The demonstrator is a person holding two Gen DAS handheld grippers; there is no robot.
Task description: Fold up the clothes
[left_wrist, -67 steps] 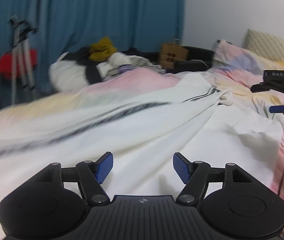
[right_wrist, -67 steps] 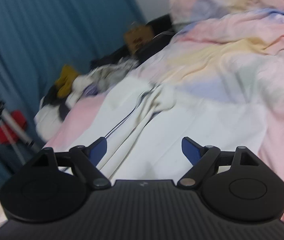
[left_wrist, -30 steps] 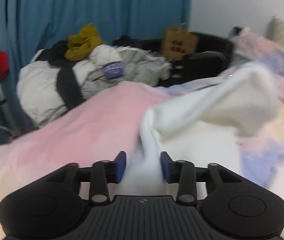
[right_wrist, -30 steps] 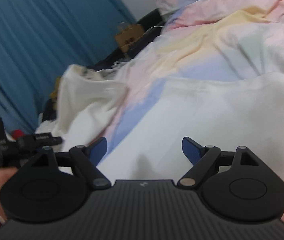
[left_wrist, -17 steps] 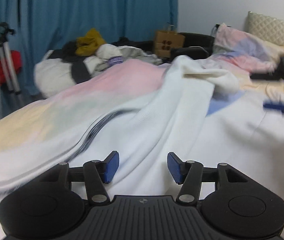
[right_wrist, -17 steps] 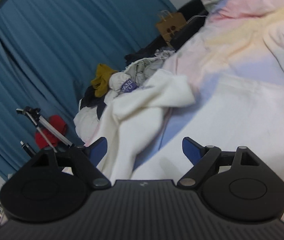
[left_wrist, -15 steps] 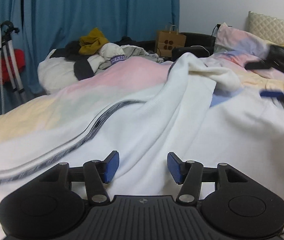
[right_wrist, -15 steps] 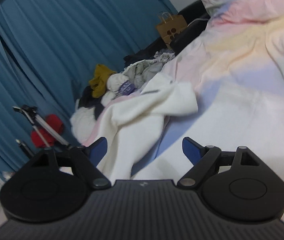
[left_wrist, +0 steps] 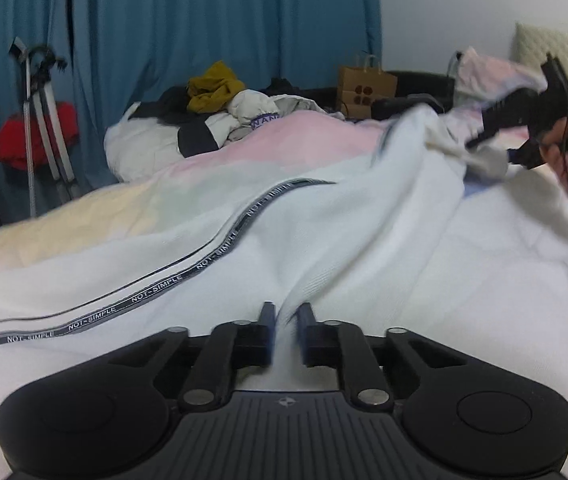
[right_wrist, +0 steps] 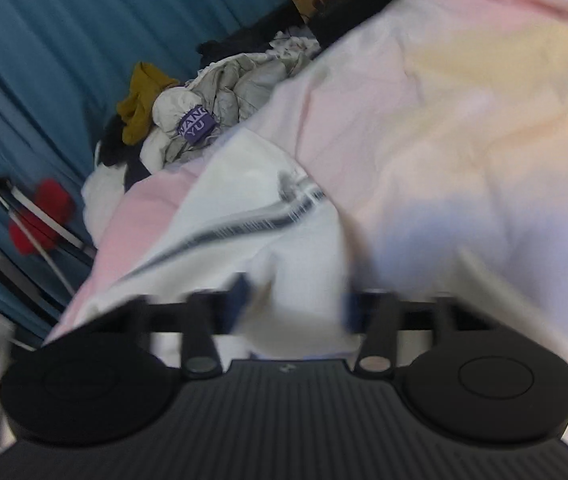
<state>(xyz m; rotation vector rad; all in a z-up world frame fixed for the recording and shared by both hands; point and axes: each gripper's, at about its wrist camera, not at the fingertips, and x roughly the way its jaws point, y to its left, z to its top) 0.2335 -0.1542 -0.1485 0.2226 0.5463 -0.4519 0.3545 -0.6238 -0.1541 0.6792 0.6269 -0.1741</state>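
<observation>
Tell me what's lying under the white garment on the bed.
Under the white garment shows a pastel duvet in pink, yellow and pale blue, visible around the garment's edges. Anything lying directly beneath the cloth is covered and cannot be seen.

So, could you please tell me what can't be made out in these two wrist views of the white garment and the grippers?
- Right wrist view: motion blur smears the right gripper, closing with white garment between its jaws; pad contact unclear.
- Left wrist view: the left gripper body hides the cloth below its closing jaws.
- Left wrist view: the garment's far end is blurred.
- Both views: the garment's full outline runs off the frame.
</observation>
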